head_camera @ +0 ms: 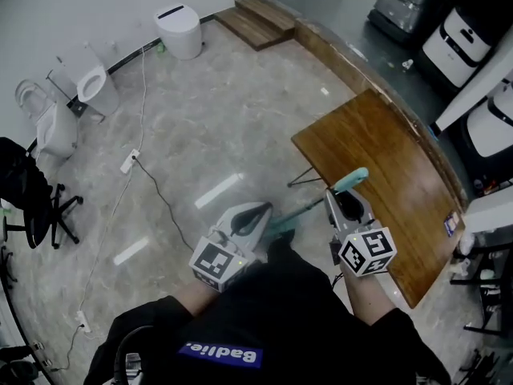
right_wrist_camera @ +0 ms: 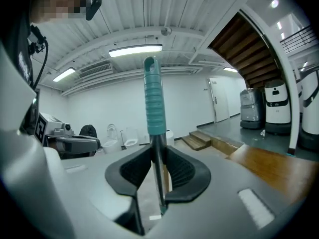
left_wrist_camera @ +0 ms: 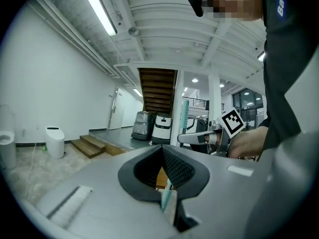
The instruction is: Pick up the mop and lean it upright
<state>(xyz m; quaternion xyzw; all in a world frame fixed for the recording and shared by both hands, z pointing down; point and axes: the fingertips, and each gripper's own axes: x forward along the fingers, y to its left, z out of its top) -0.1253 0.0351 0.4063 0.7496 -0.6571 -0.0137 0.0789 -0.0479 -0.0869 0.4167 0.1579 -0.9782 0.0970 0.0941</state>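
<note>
The right gripper (right_wrist_camera: 158, 171) has its jaws clamped on the bare metal shaft of the mop (right_wrist_camera: 154, 103), just under its ribbed teal grip. The left gripper (left_wrist_camera: 167, 171) has its jaws closed on a teal stretch lower down the same handle. In the head view the handle slants from lower left to upper right, with the grip end by the wooden table's (head_camera: 385, 151) left edge. A marbled floor (head_camera: 200, 135) and white walls surround them. The mop head is hidden below the person's body.

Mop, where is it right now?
In the head view, the mop is in the middle, slanting beside the wooden table. The right claw grips its shaft below the teal grip; the left claw holds it lower.
</note>
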